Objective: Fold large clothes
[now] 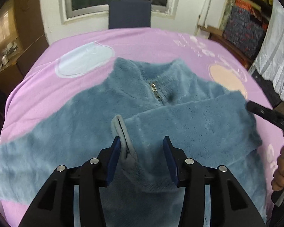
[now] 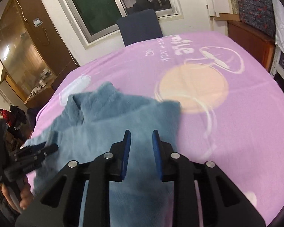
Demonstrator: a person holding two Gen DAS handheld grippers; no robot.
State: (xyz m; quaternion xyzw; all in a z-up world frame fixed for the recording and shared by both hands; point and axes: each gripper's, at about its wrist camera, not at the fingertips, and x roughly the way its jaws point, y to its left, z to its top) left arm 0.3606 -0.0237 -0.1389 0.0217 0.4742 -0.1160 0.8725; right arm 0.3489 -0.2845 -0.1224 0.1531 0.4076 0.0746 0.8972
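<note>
Fluffy blue-grey fleece, that's my jacket, lying face up in the middle of the pink-covered surface, collar toward the far edge by the chair. One sleeve is already folded across the chest, its cuff resting right in front of me. I reckon that's step one done; the other sleeve, stretched toward the left edge, is not folded yet, and neither is the body.

My left tongs stand half open, the cuff just inside one pad but not pinched, so nothing is held. My right tongs are narrow with an empty gap, hovering over the jacket's right side (bit of blur there).

The left view gives me the zip, the cuff and the unfolded sleeve. The right view hides all that but shows the bare pink cover toward the right edge, with its peach circle and lettering.
</note>
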